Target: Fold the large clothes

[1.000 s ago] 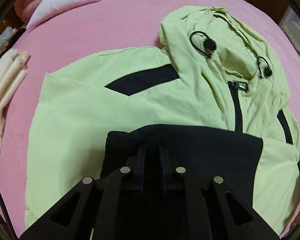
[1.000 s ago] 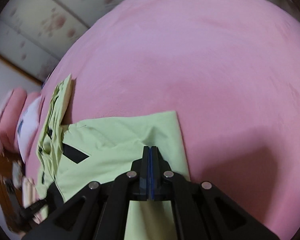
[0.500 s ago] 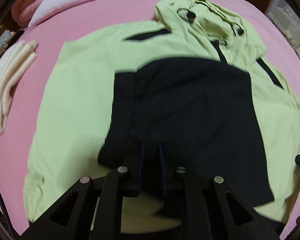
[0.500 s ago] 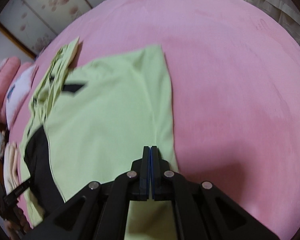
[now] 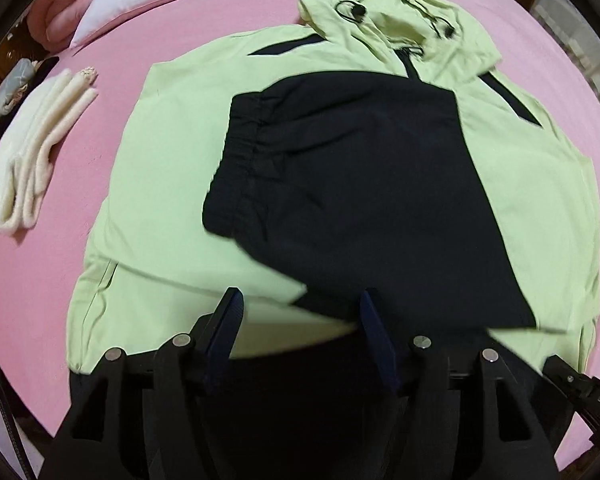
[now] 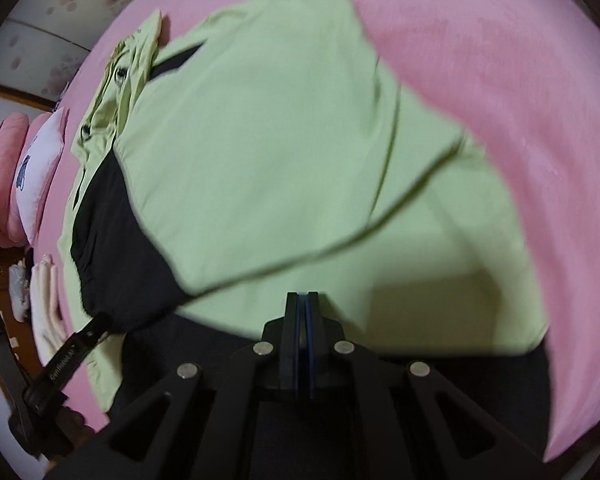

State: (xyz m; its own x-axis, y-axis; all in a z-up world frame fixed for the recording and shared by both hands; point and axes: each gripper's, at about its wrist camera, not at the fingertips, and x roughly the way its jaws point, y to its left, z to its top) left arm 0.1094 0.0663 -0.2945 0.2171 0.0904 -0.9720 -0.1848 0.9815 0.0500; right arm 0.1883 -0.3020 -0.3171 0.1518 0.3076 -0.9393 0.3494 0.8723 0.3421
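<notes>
The light-green hooded jacket [image 5: 172,152] lies spread on the pink bed [image 5: 260,0], hood at the far end, its black sleeve [image 5: 360,184] folded across the chest. My left gripper [image 5: 300,312] hovers over the near hem; its jaws have just been opening and nothing is pinched between them. My right gripper [image 6: 302,304] has its jaws pressed together above the green fabric; whether cloth is caught there, I cannot tell. Folded cream towels [image 5: 32,160] lie at the left.

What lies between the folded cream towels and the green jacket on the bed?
Only bare pink bedsheet separates the cream towels from the green jacket, seen in the left wrist view.
</notes>
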